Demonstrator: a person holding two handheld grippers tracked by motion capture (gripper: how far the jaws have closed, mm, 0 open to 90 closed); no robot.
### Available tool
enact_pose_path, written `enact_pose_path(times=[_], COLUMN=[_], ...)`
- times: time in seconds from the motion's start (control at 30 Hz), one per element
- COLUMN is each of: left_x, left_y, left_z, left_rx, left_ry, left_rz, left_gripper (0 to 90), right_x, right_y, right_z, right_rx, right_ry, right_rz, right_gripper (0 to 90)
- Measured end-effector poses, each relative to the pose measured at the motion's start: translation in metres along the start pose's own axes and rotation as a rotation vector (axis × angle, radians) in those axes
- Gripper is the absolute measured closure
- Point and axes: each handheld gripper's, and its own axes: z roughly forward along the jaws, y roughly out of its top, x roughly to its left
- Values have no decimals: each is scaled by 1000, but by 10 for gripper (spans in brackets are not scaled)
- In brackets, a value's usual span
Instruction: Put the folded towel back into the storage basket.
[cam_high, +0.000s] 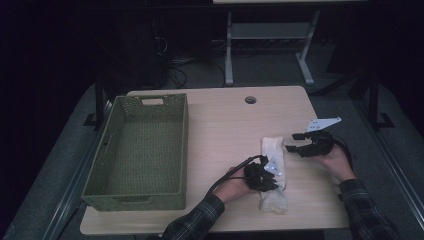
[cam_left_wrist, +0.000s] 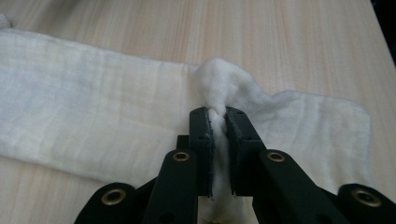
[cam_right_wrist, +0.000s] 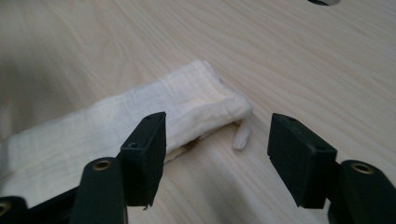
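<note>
- High view: a folded white cloth lies lengthwise on the right half of the pale wooden bench, its far end pointing away from the person
- High view: the left claw sits on the near part of the cloth, held by the person's left hand; the right claw hangs just right of the cloth's far end, its grey plate on top
- High view: a green woven basket stands on the left side of the bench, well apart from the cloth
- Left gripper view: the left claw is pinched narrow on a ridge of the cloth, which bunches up between the two pads; the rest of the cloth lies flat on the bench
- Right gripper view: the right claw stands wide and holds nothing; the folded end of the cloth lies just beyond the gap, nearer the left jaw, with a small tag of fabric sticking out
</note>
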Motion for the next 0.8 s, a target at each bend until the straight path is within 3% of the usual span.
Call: enact_pose_path(times=[0.03, 0.27, 0.5, 0.8], left_x=[-1, -11, -21, -23], left_y=[0, -3, -8, -11], left_z=[-1, -14, -23, -24], left_rx=[-2, 2, 8, 9], left_ry=[-3, 2, -4, -26], left_rz=[-8, -28, -49, -62], left_gripper=[817, 817, 817, 817], right_x=[-1, 5, 1, 2], right_y=[2, 21, 38, 37], right_z=[0, 12, 43, 68], right_rx=[0, 21, 92, 165], right_ry=[10, 139, 193, 246], right_rz=[-28, -103, -183, -213], right_gripper=[350, 342, 357, 389])
